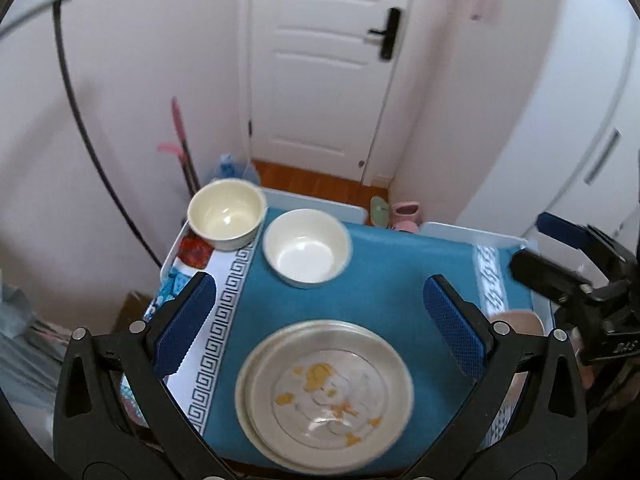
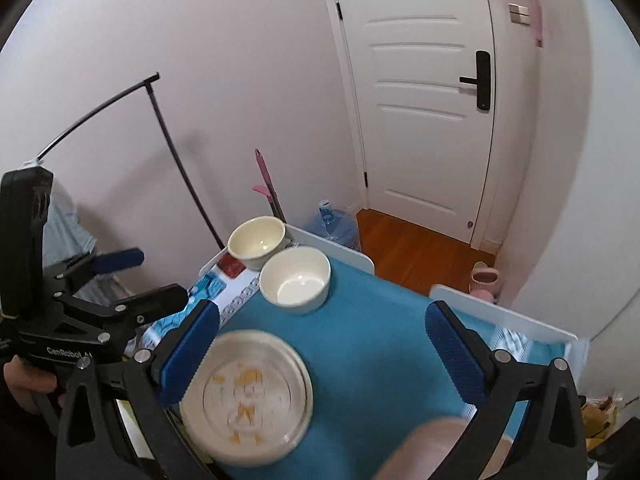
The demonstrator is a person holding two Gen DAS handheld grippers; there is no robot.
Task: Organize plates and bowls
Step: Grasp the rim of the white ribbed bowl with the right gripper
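While the left gripper (image 1: 320,320) stands wide open with nothing between its blue pads, the left wrist view shows a stack of round grey plates with yellow marks (image 1: 326,394) low in the middle, on a blue cloth (image 1: 384,280). Two round cream bowls sit above: one bowl (image 1: 307,247) mid-frame, the other bowl (image 1: 225,213) up and left, at the cloth's edge. The right gripper (image 1: 560,256) shows at the right edge.

Over in the right wrist view, the right gripper (image 2: 322,344) is wide open too, holding nothing. The plates (image 2: 248,396) lie at lower left, the bowls (image 2: 295,279) (image 2: 257,242) above them. The left gripper (image 2: 132,280) is at the left edge, open.
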